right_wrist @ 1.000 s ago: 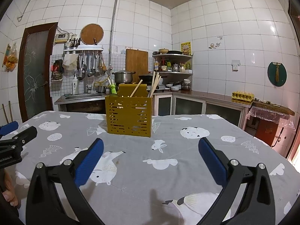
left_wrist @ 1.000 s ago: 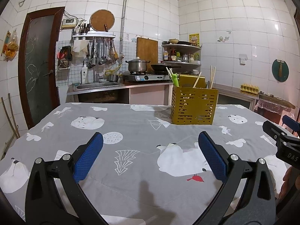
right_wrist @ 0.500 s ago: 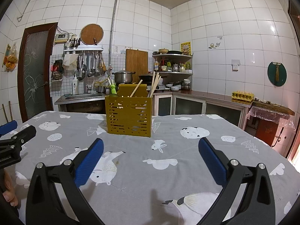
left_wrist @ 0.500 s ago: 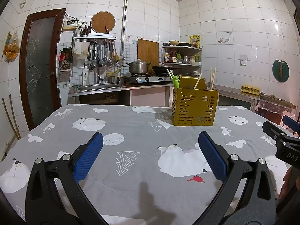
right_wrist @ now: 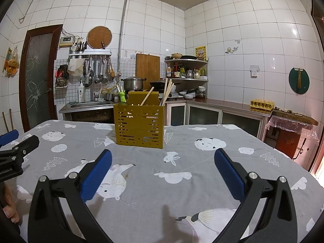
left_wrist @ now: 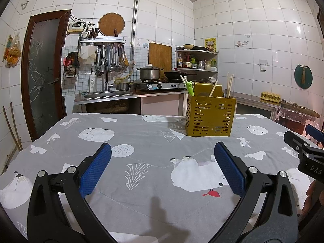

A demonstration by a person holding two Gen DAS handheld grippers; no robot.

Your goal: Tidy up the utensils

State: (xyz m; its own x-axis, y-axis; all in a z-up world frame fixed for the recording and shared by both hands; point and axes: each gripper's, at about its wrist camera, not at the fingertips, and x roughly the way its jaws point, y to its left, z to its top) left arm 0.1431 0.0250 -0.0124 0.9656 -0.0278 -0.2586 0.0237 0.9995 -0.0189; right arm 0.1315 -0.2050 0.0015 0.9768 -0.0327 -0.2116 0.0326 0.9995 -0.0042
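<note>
Both tools hung spread wide and empty above the grey cartoon-printed tablecloth [left_wrist: 154,141], probably because nothing loose lay within reach on the cloth. The left gripper [left_wrist: 162,158] had the perforated mustard-yellow metal utensil caddy [left_wrist: 210,117] ahead of it and to its right, well apart; from the right gripper [right_wrist: 162,159] the same caddy [right_wrist: 139,125] stood ahead and slightly left. One caddy, then, and two tools. It held its contents upright so the handles stayed reachable: one green novelty-topped utensil [left_wrist: 190,87] at the near-left corner, one light wooden handle [right_wrist: 147,98] leaning in the middle, and a bundle of pale chopsticks [right_wrist: 167,90] on the right, apparently three or four, though the sticks overlapped too much to count surely.
</note>
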